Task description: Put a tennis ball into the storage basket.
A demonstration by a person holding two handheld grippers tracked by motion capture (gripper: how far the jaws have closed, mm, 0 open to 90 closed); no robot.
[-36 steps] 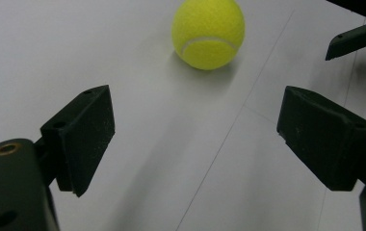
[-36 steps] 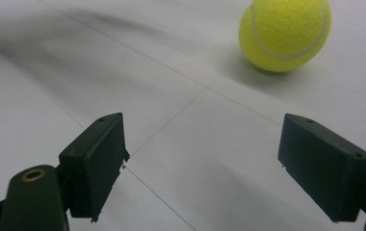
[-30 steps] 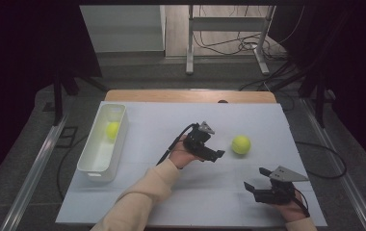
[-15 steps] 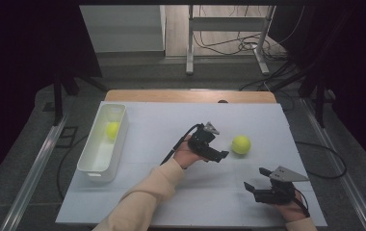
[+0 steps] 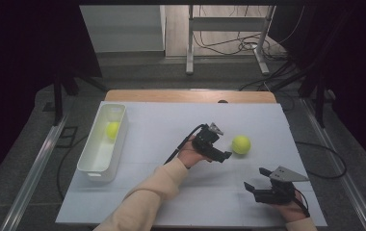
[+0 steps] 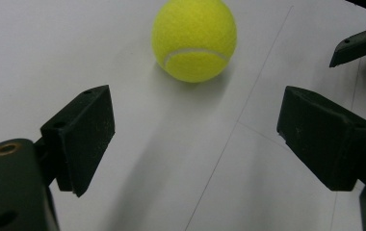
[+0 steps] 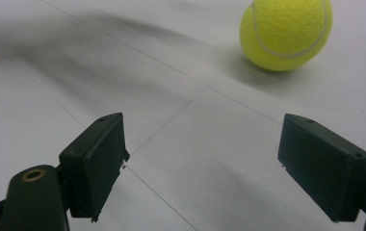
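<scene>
A yellow tennis ball (image 5: 241, 144) rests on the white table cover, right of centre. My left gripper (image 5: 224, 143) sits just left of it, jaws open and pointing at it. In the left gripper view the tennis ball (image 6: 194, 39) lies a short way ahead of the open left gripper (image 6: 202, 130), with nothing between the pads. My right gripper (image 5: 254, 179) rests near the front right edge, open and empty. From the right gripper (image 7: 205, 163) the tennis ball (image 7: 285, 31) shows at the upper right.
A white bin (image 5: 90, 169) stands along the table's left side with a second yellow ball (image 5: 112, 130) in it. A strip of wooden tabletop (image 5: 190, 96) shows at the far edge. Beyond it are a metal frame (image 5: 229, 24) and floor cables.
My left gripper has edged a little to the right, closer to the tennis ball, with its jaws at the same width. The right gripper and both balls have stayed put.
</scene>
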